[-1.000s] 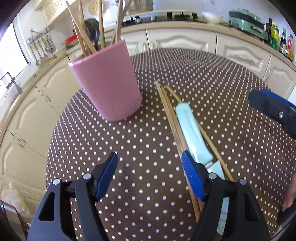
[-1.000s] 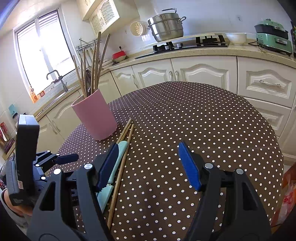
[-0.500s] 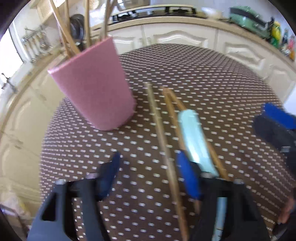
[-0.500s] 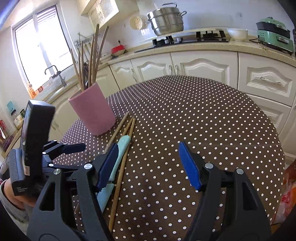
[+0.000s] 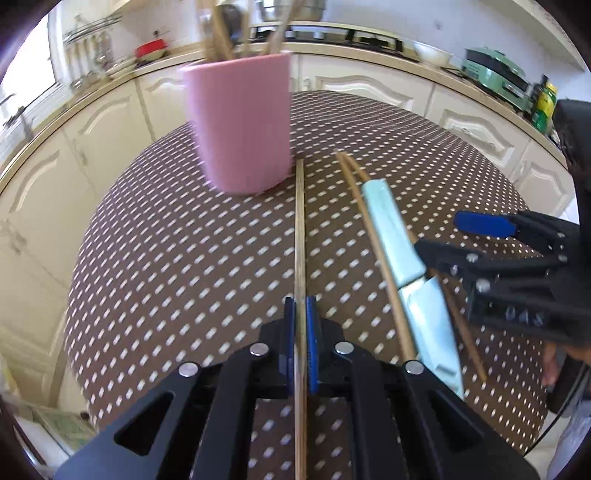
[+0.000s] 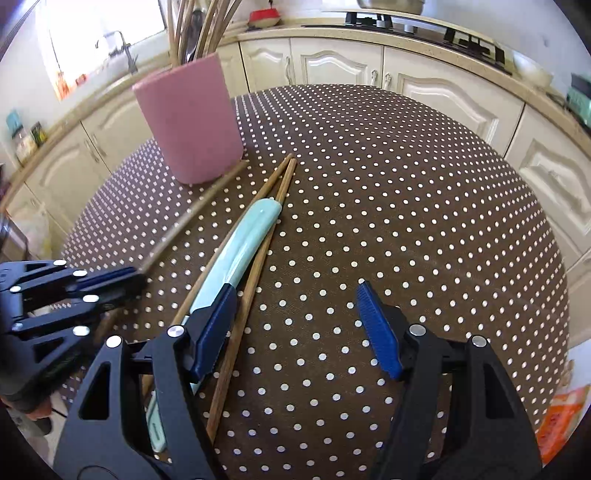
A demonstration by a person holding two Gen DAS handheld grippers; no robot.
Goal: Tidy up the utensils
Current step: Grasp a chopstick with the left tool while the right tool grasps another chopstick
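Note:
A pink cup [image 5: 240, 122] holding several chopsticks stands at the far left of the round dotted table [image 5: 166, 258]. In the left wrist view my left gripper [image 5: 301, 321] is shut on a single wooden chopstick [image 5: 300, 229], whose far tip lies by the cup's base. To its right lie a mint-green utensil [image 5: 402, 258] and two more chopsticks [image 5: 369, 229]. My right gripper [image 6: 295, 291] stands open low over the table, its left finger over the mint-green utensil [image 6: 240, 247] and the two chopsticks [image 6: 258, 266]. The left gripper [image 6: 136, 275] shows at that view's left edge.
Cream cabinets and a worktop curve round behind the table, with a stove [image 6: 424, 22] and a green appliance [image 5: 495, 74]. An orange bag [image 6: 561, 417] lies on the floor past the table's right edge. The right half of the table [image 6: 424, 203] is bare cloth.
My left gripper has closed on one chopstick and drawn it leftward, apart from the other two. The right gripper has moved in over the mint-green utensil and stayed open.

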